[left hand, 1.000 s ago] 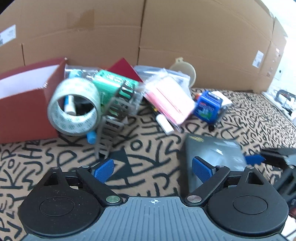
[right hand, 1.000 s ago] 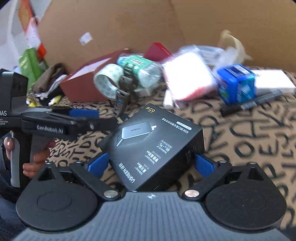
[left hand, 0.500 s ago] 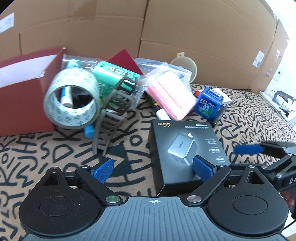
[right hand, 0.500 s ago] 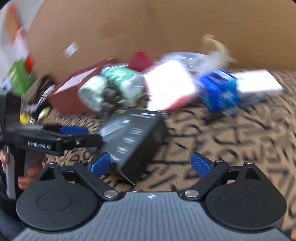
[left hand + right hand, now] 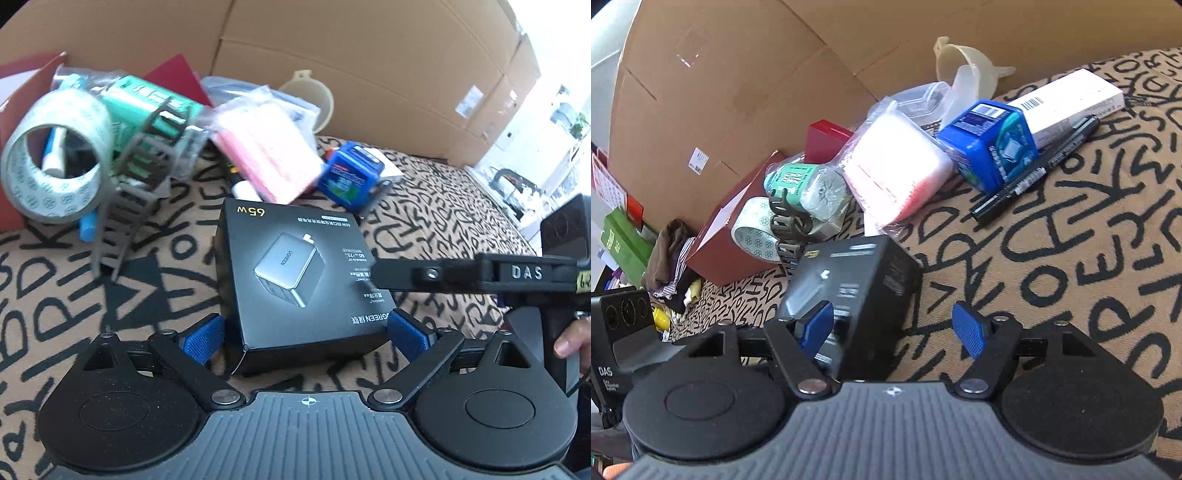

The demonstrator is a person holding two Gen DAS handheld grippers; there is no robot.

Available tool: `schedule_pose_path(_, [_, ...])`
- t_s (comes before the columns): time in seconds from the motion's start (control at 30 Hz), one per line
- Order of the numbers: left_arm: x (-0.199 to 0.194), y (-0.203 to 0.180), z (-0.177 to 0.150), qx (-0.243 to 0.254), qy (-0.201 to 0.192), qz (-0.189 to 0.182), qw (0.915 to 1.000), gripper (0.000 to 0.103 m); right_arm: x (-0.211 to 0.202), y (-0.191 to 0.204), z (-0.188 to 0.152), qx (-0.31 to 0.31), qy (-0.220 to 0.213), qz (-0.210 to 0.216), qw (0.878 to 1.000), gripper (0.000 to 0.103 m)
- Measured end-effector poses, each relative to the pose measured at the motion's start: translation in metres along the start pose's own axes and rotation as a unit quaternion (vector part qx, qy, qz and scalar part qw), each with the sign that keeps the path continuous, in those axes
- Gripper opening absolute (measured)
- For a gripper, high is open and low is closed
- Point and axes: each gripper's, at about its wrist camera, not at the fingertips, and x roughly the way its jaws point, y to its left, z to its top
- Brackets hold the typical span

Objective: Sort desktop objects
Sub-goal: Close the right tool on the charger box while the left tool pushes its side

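Observation:
A black charger box lies flat on the patterned cloth. My left gripper is open and straddles the box's near end, one blue pad at each near corner. My right gripper is open too. The same box sits to its left side, behind the left pad, and bare cloth shows in front of the right pad. In the left wrist view the right gripper's black arm reaches in from the right, its tip over the box's right edge.
Behind the box lies a pile: tape roll, grey claw clip, green pack, pink bagged pack, blue container, red box. A black marker and white carton lie right. Cardboard walls stand behind.
My right gripper let go of the charger box and drew off to the right. The box now rests on the cloth, and my left gripper has moved forward around its near end.

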Motion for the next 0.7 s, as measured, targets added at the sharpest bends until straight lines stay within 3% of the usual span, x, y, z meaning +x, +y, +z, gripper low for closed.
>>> schedule_pose_path(0.07, [0.006, -0.011, -0.001, 0.019, 0.014, -0.006, 0.9997, 0.088, 0.001, 0.002, 0.002, -0.006, 0.000, -0.002, 1.000, 0.076])
schedule_pose_path(0.17, [0.011, -0.025, -0.005, 0.053, 0.023, 0.027, 0.9980, 0.085, 0.002, 0.004, 0.005, -0.016, -0.003, -0.010, 1.000, 0.076])
schedule_pose_path(0.27, [0.005, -0.017, -0.005, 0.037, 0.014, 0.049, 0.9980, 0.088, -0.001, 0.002, 0.007, -0.022, -0.009, -0.016, 1.000, 0.076])
schedule_pose_path(0.6, [-0.021, 0.016, 0.003, -0.077, -0.017, 0.007, 0.9968, 0.093, -0.003, -0.015, 0.009, 0.001, -0.012, -0.018, 1.000, 0.076])
schedule_pose_path(0.7, [-0.027, 0.016, 0.008, -0.079, -0.029, 0.009, 0.9964, 0.093, -0.002, -0.017, 0.009, 0.006, -0.011, -0.013, 1.000, 0.076])
